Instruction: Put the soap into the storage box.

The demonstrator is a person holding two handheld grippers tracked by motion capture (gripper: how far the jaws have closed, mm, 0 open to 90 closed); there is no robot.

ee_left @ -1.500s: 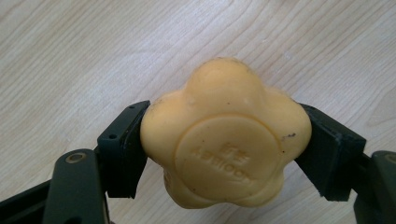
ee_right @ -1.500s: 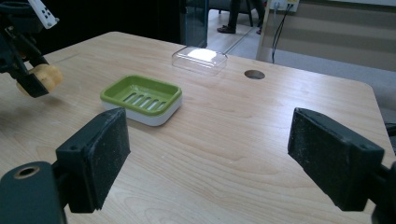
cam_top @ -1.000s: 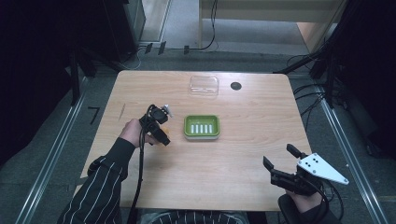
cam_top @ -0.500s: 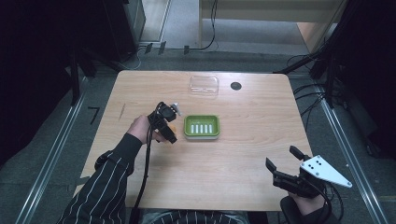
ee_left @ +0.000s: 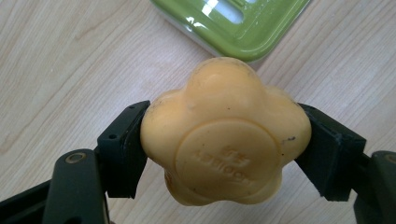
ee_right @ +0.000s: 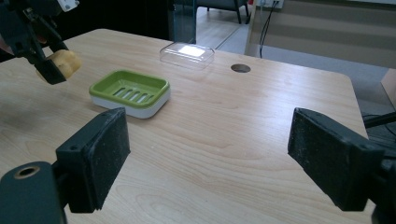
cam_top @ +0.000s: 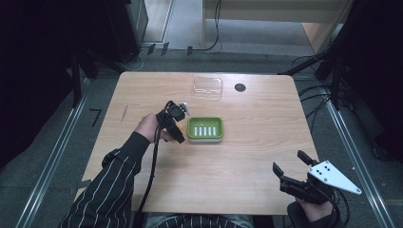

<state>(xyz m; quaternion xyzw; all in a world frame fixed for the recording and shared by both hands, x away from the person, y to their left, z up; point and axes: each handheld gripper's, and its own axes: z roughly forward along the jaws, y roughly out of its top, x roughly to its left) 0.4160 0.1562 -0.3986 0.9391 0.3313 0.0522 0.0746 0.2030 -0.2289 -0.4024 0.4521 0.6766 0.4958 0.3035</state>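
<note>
Soap bar (ee_left: pixel 224 135): yellow-orange, flower-shaped, clenched between the pads of the left tool (ee_left: pixel 224 149), held above the surface (cam_top: pixel 247 156) just left of the green soap dish (cam_top: pixel 205 129), which sits near the middle of the surface. Clear lid (cam_top: pixel 207 87): lies near the far edge, beside a round hole (cam_top: pixel 240 87). Right tool (ee_right: pixel 210 158): released, jaws wide apart, at the near right corner.

Left tool (ee_left: pixel 224 135): jaws clamped from both sides on the yellow soap (ee_left: pixel 224 135), raised off the tabletop.
Left arm (cam_top: pixel 111 190): striped sleeve, reaching forward.
Right tool (cam_top: pixel 291 172): jaws spread wide, nothing between, low at the near right edge.
</note>
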